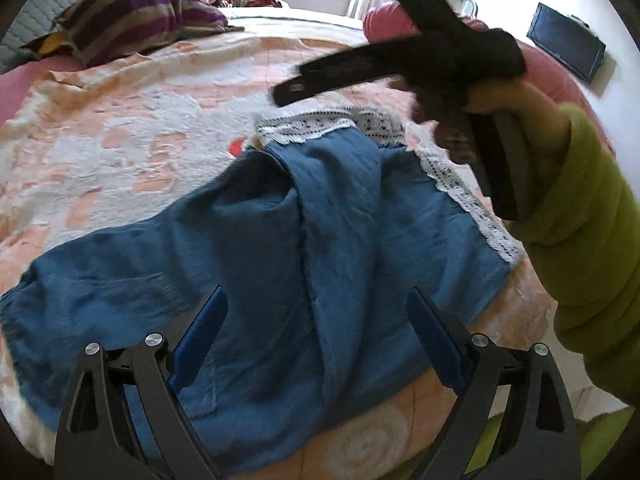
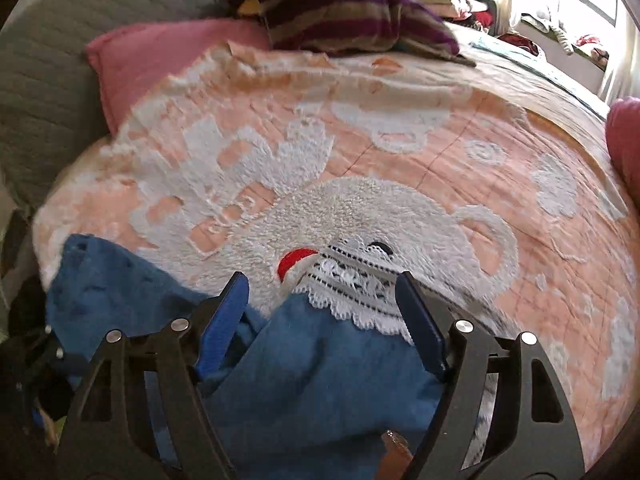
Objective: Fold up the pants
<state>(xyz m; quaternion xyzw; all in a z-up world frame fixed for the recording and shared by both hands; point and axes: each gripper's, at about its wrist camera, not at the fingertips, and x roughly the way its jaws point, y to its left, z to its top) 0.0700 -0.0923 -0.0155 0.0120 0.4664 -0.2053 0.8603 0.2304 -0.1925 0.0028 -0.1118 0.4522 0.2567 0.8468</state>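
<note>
The blue pants are laid on the peach blanket of the bed, apparently doubled over, with the lace hems stacked at the end toward the striped pillow. The left claw is held wide and empty over the middle of the pants. The right claw is likewise spread wide, holding nothing, poised over the lace hems, presumably so that end can be gripped for the next fold.

Peach blanket, striped pillow, perhaps monitor.
</note>
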